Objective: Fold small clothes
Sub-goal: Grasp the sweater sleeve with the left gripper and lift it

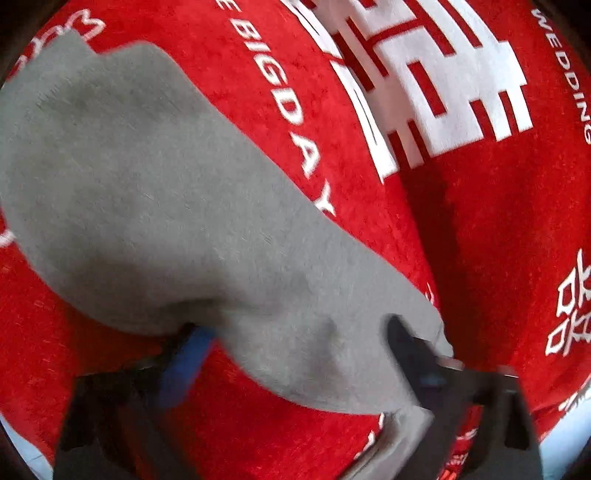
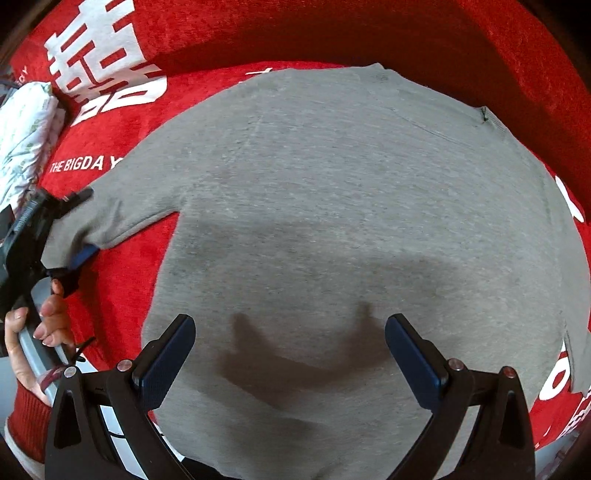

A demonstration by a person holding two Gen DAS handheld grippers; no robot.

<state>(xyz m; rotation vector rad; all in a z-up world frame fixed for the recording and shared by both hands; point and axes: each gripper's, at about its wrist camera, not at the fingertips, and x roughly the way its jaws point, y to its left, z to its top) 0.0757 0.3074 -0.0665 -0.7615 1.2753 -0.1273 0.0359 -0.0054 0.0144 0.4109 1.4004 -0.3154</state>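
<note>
A small grey long-sleeved top [image 2: 351,206] lies spread flat on a red blanket [image 2: 122,280]. Its left sleeve [image 1: 147,206] fills the left wrist view. My left gripper [image 1: 291,332] has its jaws wide apart at the sleeve's cuff, with the cuff lying between and over the fingers; it also shows in the right wrist view [image 2: 79,229] at the far left. My right gripper [image 2: 290,332] is open and empty, hovering over the lower body of the top and casting a shadow on it.
The red blanket [image 1: 480,240] has large white characters and the words THE BIGDAY. A folded white patterned cloth [image 2: 26,125] lies at the far left. A raised red fold [image 2: 369,33] of blanket runs along the back.
</note>
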